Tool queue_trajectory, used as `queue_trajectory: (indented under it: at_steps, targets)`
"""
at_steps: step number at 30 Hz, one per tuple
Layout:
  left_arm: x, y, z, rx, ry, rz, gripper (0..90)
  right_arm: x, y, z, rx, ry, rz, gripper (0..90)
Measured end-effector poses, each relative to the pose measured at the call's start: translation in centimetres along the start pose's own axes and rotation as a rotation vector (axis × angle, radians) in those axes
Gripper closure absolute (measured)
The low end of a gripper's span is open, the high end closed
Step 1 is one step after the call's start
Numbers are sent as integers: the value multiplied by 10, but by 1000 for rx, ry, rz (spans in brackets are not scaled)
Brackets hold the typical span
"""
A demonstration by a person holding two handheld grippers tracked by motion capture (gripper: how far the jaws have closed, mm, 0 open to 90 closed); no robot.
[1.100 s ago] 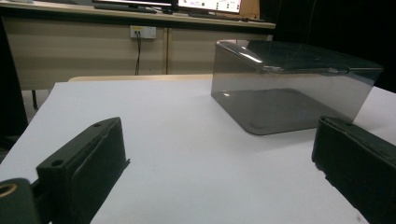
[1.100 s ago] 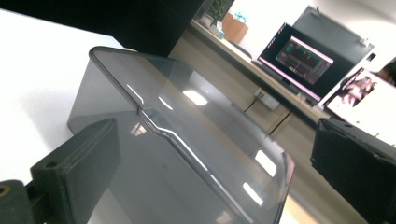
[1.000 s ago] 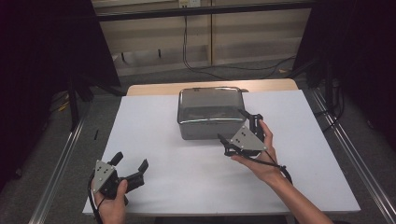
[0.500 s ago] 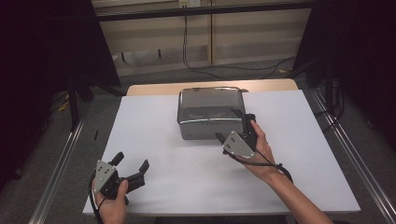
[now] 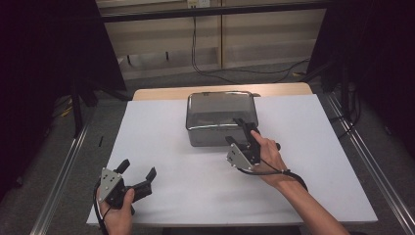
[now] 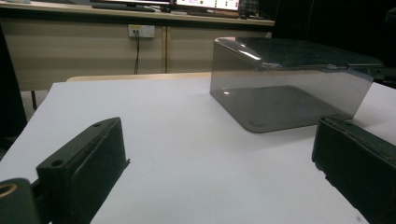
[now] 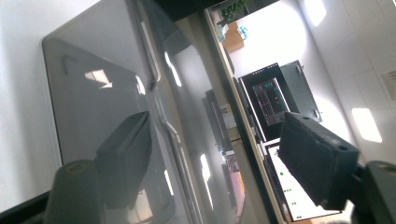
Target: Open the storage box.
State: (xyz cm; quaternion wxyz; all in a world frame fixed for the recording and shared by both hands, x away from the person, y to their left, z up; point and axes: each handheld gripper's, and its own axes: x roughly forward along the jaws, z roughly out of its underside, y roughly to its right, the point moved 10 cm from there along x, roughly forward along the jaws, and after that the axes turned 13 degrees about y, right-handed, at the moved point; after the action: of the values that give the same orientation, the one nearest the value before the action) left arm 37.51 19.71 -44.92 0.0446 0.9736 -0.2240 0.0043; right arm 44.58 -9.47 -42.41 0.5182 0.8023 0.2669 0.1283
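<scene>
Smoky grey plastic forms the lidded box (image 5: 221, 117) that sits on the white tabletop (image 5: 161, 127) toward its far edge, roughly midway between the left and right sides. Its lid is on and lies flat, and the walls are translucent enough to show the box floor in the left gripper view (image 6: 289, 88).

The right gripper (image 5: 241, 131) is at the box's near right corner, held in the person's right hand (image 5: 266, 156) and turned on its side. Its jaws stand apart with nothing between them; one reaches up over the lid's edge, the other lies beside the front wall. In the right gripper view (image 7: 215, 149) the near jaw overlaps the box wall (image 7: 93, 107) and the other stands past the lid rim; whether either touches the plastic cannot be told.

The left gripper (image 5: 138, 172) rests near the tabletop's near left corner, held in the left hand (image 5: 117, 210), well apart from the box. Its jaws are spread wide over bare white surface, empty.
</scene>
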Motion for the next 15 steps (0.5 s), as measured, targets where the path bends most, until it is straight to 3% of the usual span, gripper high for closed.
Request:
queue_trajectory:
  at_steps: [2,3,5,15]
  targets:
    - [0,0,0,0,1,1,27,1,-1,1,-14,-3,-7,311]
    - [0,1,0,4,0,8,27,3,-4,1,-57,-13,-13,324]
    - [1,2,0,3,4,9,27,5,-7,0,-83,-11,-29,363]
    - [0,2,0,2,2,10,27,11,-17,-2,-184,-34,-59,466]
